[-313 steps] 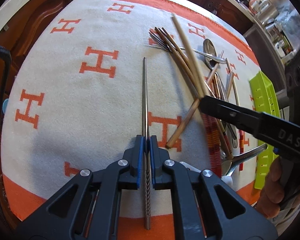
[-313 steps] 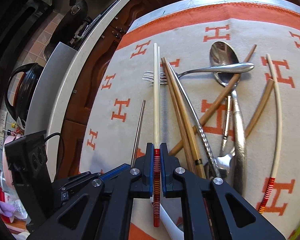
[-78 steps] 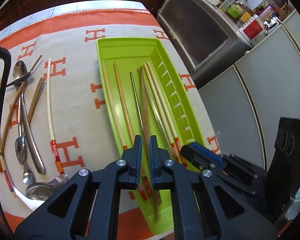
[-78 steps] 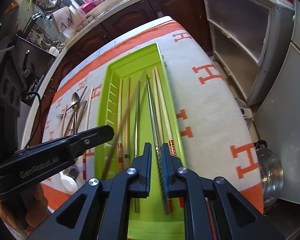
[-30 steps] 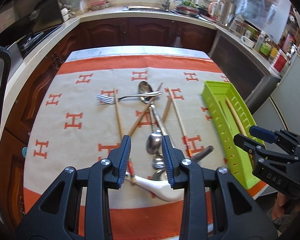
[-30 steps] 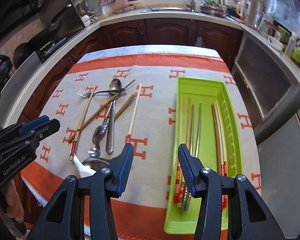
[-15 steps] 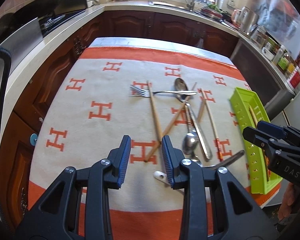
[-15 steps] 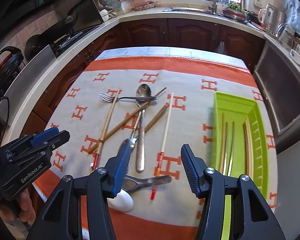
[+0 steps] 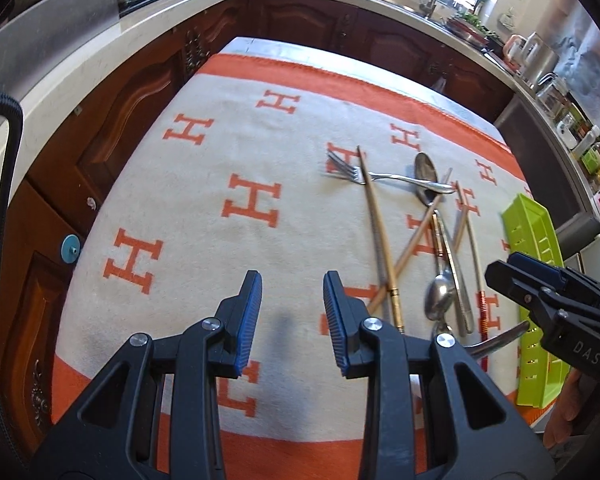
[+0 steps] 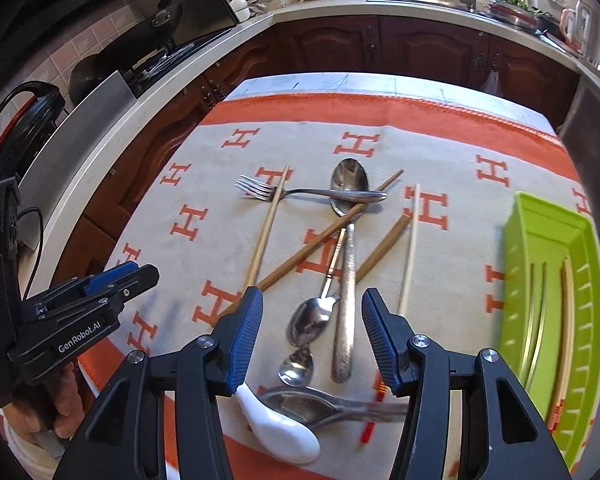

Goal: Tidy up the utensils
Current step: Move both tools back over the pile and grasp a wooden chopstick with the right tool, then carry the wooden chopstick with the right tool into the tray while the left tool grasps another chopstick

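Loose utensils lie crossed on the cloth: a fork (image 10: 260, 190), a large spoon (image 10: 349, 184), a small spoon (image 10: 310, 322), a white ceramic spoon (image 10: 280, 430), a metal ladle (image 10: 312, 404) and several chopsticks (image 10: 268, 224). My right gripper (image 10: 312, 294) hangs open just above the small spoon and the long spoon handle, holding nothing. My left gripper (image 9: 292, 280) is open over bare cloth, left of the pile's light chopstick (image 9: 376, 220) and fork (image 9: 342, 170). The green tray (image 10: 516, 280) at the right holds several chopsticks.
The orange-and-cream cloth (image 9: 252, 204) covers a table with dark cabinets and a counter (image 10: 340, 12) behind it. In the left wrist view the right gripper (image 9: 540, 288) sits before the tray (image 9: 534, 236). In the right wrist view the left gripper (image 10: 100, 284) is at the left.
Both grippers have moved left, away from the tray, and come lower. The pile now sits under the right gripper, and the left gripper is past it over bare cloth. Both stay open.
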Demonstrator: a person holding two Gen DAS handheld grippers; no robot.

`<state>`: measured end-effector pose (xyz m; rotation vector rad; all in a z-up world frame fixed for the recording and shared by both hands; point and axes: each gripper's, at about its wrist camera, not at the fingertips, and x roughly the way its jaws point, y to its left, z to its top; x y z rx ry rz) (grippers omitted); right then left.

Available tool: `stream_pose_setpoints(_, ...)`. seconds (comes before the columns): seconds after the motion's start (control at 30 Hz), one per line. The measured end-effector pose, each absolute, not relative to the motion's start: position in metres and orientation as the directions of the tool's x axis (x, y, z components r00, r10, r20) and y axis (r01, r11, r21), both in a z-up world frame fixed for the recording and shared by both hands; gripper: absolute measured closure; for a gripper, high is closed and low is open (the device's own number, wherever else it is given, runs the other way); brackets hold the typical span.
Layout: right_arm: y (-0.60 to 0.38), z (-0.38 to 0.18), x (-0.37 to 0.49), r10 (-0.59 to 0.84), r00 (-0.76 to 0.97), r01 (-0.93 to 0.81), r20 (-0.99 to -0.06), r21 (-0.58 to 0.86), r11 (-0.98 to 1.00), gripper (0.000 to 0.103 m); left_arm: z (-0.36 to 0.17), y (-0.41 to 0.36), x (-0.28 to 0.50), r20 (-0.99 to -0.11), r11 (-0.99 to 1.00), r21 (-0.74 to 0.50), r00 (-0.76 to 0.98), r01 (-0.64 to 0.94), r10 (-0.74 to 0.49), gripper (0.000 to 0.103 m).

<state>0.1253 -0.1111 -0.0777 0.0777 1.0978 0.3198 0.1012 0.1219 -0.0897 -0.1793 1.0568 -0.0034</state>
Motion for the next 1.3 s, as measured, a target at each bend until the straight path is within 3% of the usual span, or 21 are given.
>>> stream_pose_setpoints(0.37, -0.042, -0.111, 0.154, 0.316, 0.365, -0.335, -0.876, 0.193, 0.922, 0.071, -0.101, 0.134, 0.107, -0.874, 0.982, -0.153, 0.478, -0.113, -0.081, 0.075)
stream_pose_setpoints(0.87, 0.005, -0.155, 0.181, 0.174, 0.359, -0.356, -0.917, 0.038, 0.934, 0.093, -0.109, 0.145, 0.109, -0.882, 0.977, -0.163, 0.465, -0.138, -0.082, 0.075)
stream_pose_setpoints(1.3, -0.043, -0.126, 0.173, 0.298, 0.342, -0.247, -0.891, 0.221, 0.943, 0.097, -0.091, 0.129, 0.111, -0.874, 0.985, -0.147, 0.478, -0.087, -0.088, 0.075)
